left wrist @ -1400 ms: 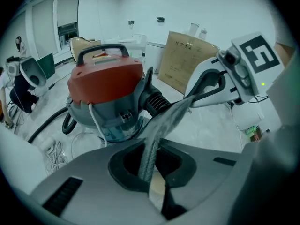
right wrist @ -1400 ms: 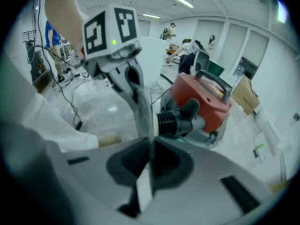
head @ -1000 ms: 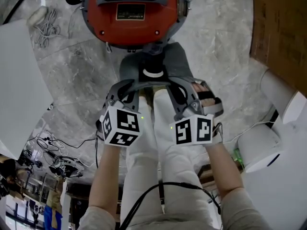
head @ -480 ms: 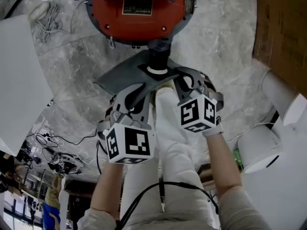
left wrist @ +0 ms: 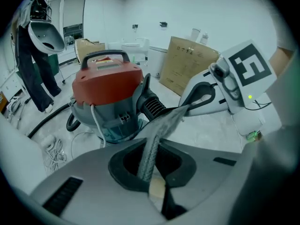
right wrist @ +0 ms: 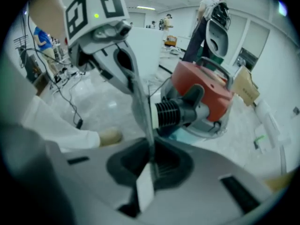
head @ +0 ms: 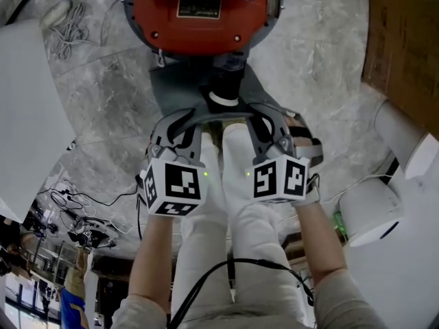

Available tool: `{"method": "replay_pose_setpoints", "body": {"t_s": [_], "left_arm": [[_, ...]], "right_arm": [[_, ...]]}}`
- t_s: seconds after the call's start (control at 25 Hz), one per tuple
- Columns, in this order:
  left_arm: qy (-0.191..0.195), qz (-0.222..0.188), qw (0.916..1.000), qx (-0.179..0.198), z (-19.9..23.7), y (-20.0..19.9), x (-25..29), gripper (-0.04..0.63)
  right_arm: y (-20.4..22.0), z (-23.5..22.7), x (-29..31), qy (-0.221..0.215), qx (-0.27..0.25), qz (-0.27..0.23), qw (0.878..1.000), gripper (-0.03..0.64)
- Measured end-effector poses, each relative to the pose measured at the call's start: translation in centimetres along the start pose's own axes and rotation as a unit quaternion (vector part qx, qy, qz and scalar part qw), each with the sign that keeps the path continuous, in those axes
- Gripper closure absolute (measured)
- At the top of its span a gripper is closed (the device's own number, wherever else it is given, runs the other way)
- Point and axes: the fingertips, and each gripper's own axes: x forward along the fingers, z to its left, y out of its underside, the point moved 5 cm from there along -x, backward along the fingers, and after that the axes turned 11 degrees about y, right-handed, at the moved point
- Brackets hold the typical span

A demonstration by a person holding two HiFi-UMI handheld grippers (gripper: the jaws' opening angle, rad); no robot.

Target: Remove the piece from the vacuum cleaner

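Note:
The vacuum cleaner [head: 199,16] has a red top and stands on the marble floor ahead of me. A black ribbed inlet [head: 224,88] sticks out of its side. A flat grey piece [head: 177,88] sits round that inlet, spread towards me. My left gripper [head: 184,123] is shut on its near left edge and my right gripper [head: 265,120] on its near right edge. In the left gripper view the grey piece [left wrist: 158,130] runs edge-on from my jaws across to the right gripper [left wrist: 211,93]. In the right gripper view the grey piece [right wrist: 140,102] is a thin sheet beside the ribbed inlet [right wrist: 168,114].
A white panel [head: 24,115] lies on the left, with a coiled white cable [head: 63,29] behind it. A cardboard box [head: 401,40] and white appliances [head: 401,190] stand on the right. The wearer's white-trousered legs [head: 233,211] are below the grippers. Loose cables [head: 82,235] lie lower left.
Half a second ago the grey piece was tilted, left gripper lower and right gripper higher. Now both grippers are level again, still holding it at the inlet.

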Motion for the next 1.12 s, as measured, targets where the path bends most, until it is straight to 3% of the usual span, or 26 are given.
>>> {"method": "replay_pose_setpoints", "body": {"t_s": [0.24,0.4,0.88,1.12], "left_arm": [[-0.008,0.015,0.9998,-0.009,1.2,1.4,1.6,0.565],[0.005,0.014,0.9993,-0.035,1.1,2.3,2.3,0.565],[0.008,0.033,0.9994,0.0,-1.3,1.5,0.5,0.565],[0.011,0.031,0.9994,-0.014,-2.3,1.7,-0.8,0.565]], "right_arm": [[-1.6,0.6,-1.5,0.009,-0.03,-0.022,0.999,0.584],[-2.4,0.5,-1.8,0.013,-0.051,-0.033,0.998,0.584],[1.0,0.4,0.3,-0.009,0.023,0.001,1.0,0.584],[0.6,0.8,-1.4,-0.025,0.02,-0.011,0.999,0.584]]}}
